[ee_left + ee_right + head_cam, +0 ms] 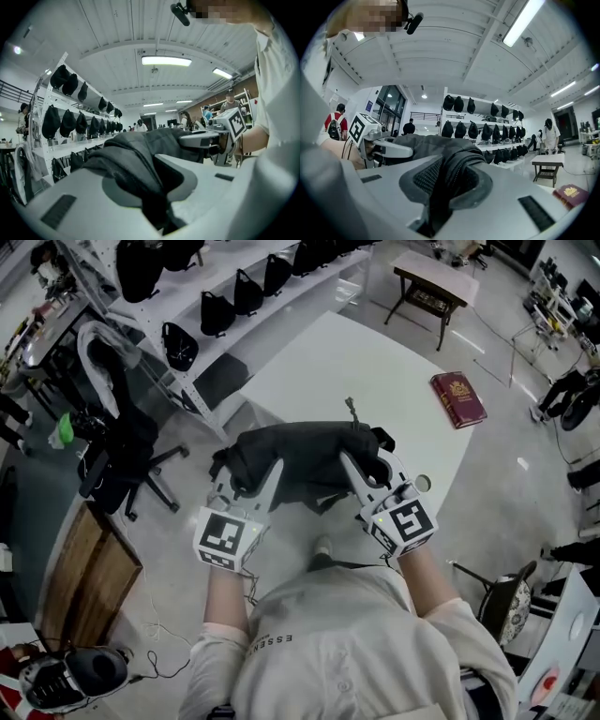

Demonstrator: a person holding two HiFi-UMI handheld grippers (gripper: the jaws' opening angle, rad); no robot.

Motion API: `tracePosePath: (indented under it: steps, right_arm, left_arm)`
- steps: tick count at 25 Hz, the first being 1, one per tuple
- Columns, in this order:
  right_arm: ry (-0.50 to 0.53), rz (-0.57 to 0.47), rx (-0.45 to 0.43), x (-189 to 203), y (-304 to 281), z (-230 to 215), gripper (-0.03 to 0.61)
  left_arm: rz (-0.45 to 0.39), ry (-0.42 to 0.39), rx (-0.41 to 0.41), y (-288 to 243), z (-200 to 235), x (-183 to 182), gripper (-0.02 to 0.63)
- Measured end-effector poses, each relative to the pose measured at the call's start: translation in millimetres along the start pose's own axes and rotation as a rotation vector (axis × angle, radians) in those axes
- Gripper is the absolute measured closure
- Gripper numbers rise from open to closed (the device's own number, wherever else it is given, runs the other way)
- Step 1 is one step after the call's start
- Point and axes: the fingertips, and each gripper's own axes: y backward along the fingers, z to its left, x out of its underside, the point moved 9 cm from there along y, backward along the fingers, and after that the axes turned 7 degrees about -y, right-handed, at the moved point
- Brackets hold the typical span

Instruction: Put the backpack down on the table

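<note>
Currently the left gripper (248, 486) and right gripper (373, 476) each pinch fabric of the dark backpack (305, 457), jaws nearly closed. Its long axis spans between them at the white table's (375, 381) near edge.

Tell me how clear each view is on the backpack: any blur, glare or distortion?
Head view: evenly lit, the dark grey fabric backpack sharp against the white table, edges bowed. Left gripper view: fisheye, black corners, bright ceiling strip light blown out. Right gripper view: same fisheye, backpack mesh crisp.

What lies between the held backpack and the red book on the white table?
Nothing. Only bare white table separates the backpack from the red book, as the head view shows.
</note>
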Motion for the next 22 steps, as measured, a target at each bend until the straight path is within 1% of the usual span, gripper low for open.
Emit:
tracePosePath:
  steps: [7, 12, 16, 20, 22]
  right_arm:
    - [0.02, -0.015, 0.035, -12.7, -56.6, -79.7, 0.511]
    - [0.038, -0.024, 0.082, -18.6, -70.3, -121.6, 0.509]
    - [0.046, -0.037, 0.155, -17.8, -75.6, -151.1, 0.509]
    - [0.034, -0.046, 0.219, -16.4, -84.2, -183.9, 0.509]
    - [0.015, -0.036, 0.27, -18.6, -89.8, -201.4, 0.509]
  left_arm:
    - [-0.033, -0.019, 0.023, -92.2, 49.8, -6.0, 0.541]
    - [-0.048, -0.021, 0.065, -143.6, 64.2, -12.5, 0.541]
    - [-0.063, -0.02, 0.121, -184.3, 72.4, -14.6, 0.541]
    - [-0.078, -0.038, 0.188, -230.2, 83.9, -17.5, 0.54]
    - [-0.09, -0.047, 0.226, -256.1, 91.9, -20.1, 0.54]
